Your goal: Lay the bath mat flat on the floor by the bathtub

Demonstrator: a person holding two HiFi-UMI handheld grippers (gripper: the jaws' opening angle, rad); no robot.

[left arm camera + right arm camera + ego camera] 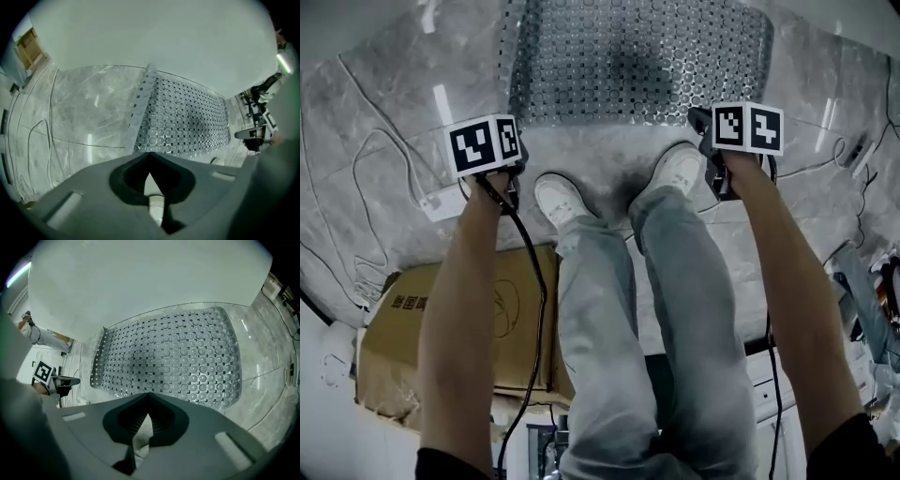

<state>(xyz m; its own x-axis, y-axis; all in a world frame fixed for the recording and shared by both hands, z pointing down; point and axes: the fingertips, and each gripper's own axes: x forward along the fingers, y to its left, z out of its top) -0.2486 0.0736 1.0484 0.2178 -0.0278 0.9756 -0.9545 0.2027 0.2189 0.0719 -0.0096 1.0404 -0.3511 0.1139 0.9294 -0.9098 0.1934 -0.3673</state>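
- The grey perforated rubber bath mat (642,61) lies on the grey marble floor (384,112). It sits at the far side of the scene, directly against the white bathtub wall (154,37).
- The left gripper (150,155) is clenched, tips together, with nothing in them.
- The right gripper (149,397) reads the same, tips meeting on nothing. Both hang above the floor just near of the mat and are not in contact with it.
- Judgement: placement is essentially done and what remains is flattening. The mat's left edge strip (140,103) appears turned upward rather than lying down.
- Recommended method:
  - Bring the left gripper over to that strip and press or sweep it outward to the left, away from the mat's centre.
  - Work from the far end towards the near end so no ripple is trapped.
  - Closed tips suit pressing; open them only if the edge must be lifted and re-laid.
  - Keep the two white shoes (561,199) off the near edge meanwhile.
- Count:
  - one bath mat
  - one bathtub
  - two grippers
  - two black-and-white marker cubes (483,145)
  - two shoes
  - one brown cardboard box (403,347) at near left
  - several loose white cables (366,150) on the floor at left; exact number cannot be told
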